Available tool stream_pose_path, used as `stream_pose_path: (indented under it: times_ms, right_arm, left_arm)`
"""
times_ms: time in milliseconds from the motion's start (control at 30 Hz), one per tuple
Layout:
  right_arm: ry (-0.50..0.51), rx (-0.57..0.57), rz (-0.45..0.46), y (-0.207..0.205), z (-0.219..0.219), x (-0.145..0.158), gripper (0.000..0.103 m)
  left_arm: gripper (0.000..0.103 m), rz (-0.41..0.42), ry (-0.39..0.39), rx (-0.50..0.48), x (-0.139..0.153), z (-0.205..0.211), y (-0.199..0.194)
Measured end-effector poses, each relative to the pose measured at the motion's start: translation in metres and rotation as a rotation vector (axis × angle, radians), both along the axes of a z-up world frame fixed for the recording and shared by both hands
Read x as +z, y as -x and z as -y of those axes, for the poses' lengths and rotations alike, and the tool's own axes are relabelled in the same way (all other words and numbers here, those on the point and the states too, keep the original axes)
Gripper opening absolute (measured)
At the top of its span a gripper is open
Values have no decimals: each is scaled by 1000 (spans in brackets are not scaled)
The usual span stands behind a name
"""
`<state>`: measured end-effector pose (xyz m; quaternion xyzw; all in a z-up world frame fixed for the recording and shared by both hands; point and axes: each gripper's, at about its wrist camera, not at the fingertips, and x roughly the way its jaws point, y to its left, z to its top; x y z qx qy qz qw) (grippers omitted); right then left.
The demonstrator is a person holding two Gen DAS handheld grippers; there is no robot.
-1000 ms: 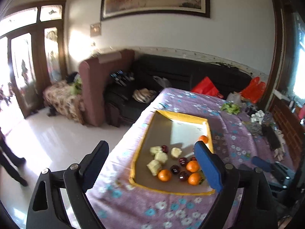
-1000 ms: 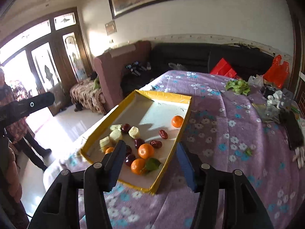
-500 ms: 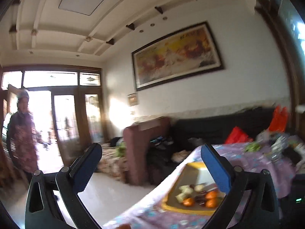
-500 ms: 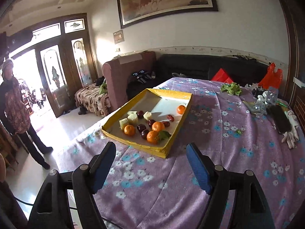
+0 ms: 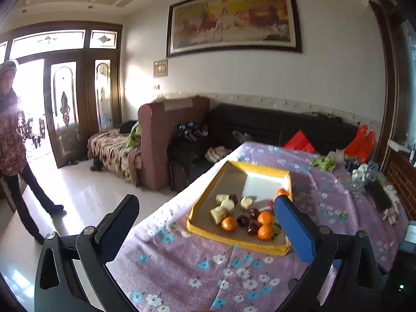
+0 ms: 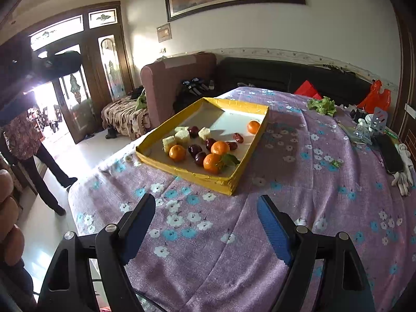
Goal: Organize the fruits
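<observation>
A yellow-rimmed tray (image 6: pixel 235 181) lies on a table with a purple flowered cloth (image 6: pixel 299 182). In it are several oranges (image 6: pixel 177 153), dark red dates (image 6: pixel 200 158) and pale banana pieces (image 6: pixel 169 141). One orange (image 6: pixel 253 127) and one date (image 6: pixel 238 137) lie apart at the tray's far right. The tray also shows in the left wrist view (image 5: pixel 234 239) with the same fruit (image 5: pixel 228 223). My left gripper (image 5: pixel 205 214) is open and empty, short of the tray. My right gripper (image 6: pixel 206 209) is open and empty, above the cloth in front of the tray.
A person (image 5: pixel 13 140) stands on the floor at the left by the glass door. Sofas (image 6: pixel 260 75) stand behind the table. Lettuce (image 6: pixel 322 105), red bags (image 6: pixel 374 98), a phone (image 6: pixel 388 153) and white gloves (image 6: pixel 403 171) lie on the table's far right.
Both grippers have pulled back from the tray. The left view swung up toward the ceiling and has come back down onto the table. Both stay open.
</observation>
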<state>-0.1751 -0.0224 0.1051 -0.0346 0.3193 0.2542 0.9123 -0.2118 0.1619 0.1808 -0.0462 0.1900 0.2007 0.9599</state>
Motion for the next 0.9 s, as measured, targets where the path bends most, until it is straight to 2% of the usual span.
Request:
stream_pose_path:
  times_ms: [100,367,667,900]
  right_arm:
    - [33,10,5,0,-11,-4,85]
    - [76,27,-8,-6,-33,-12,85]
    - [112,52,-17,-7,-51,-18,85]
    - [117,71,2,-4,-60,-14,85]
  left_arm:
    - [103,-65,31,0,-15,-9,-11]
    - [103,-132,62,13,-36,-22,-24]
    - [103,-156,114,6,-48,-35,-30]
    - [103,-155,77,32,-44,-33,-24]
